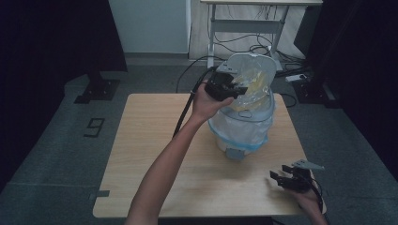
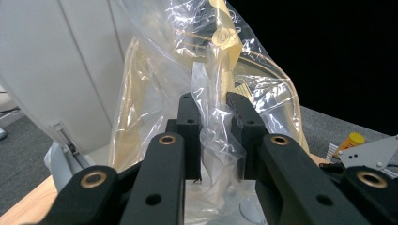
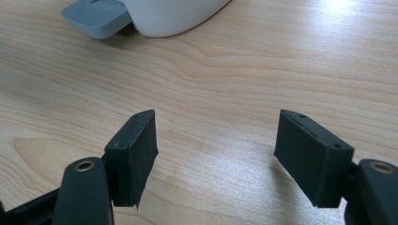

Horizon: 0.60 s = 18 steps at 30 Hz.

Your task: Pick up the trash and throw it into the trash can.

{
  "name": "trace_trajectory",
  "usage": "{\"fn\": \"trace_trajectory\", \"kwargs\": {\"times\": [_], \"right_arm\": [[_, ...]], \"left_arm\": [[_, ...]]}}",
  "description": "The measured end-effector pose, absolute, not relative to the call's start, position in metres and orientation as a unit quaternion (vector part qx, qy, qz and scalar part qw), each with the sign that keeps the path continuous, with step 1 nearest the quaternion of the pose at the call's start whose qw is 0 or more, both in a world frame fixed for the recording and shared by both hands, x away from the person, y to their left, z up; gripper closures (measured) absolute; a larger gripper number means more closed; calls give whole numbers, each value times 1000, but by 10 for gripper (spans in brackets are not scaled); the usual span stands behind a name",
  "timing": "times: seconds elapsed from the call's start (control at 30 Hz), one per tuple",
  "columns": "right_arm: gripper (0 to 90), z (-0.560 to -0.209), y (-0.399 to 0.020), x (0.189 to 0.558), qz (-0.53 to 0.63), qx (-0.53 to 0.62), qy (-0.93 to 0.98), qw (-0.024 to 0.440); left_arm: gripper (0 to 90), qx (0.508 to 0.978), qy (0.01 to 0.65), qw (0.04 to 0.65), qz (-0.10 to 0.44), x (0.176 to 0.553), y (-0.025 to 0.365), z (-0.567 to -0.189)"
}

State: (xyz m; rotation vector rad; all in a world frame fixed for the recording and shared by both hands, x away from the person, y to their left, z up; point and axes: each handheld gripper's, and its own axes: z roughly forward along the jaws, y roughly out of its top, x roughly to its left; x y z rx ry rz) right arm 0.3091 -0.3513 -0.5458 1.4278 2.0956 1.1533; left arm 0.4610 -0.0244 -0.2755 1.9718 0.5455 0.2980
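While my left gripper (image 1: 233,87) is pinching a fold of the clear plastic bag (image 2: 213,126) between its closed jaws, above the rim of the white pedal bin (image 1: 241,123), I am resting my right gripper (image 1: 285,177) low on the wooden table (image 1: 141,154), near the bin's grey pedal (image 3: 95,18), its jaws standing wide apart and gripping nothing.

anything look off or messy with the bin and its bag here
Nothing spilled or broken. The one odd thing: the clear bag is bunched and pulled up out of the white bin instead of lining it, pinched in the left gripper. The right gripper rests open on the table.
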Motion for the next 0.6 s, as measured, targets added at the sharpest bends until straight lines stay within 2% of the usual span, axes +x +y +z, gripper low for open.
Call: {"fn": "trace_trajectory", "kwargs": {"times": [0.6], "right_arm": [[294,-547,-355,309,407,511,737,175]], "left_arm": [[741,815,239,514,119,488,-42,-288]]}}
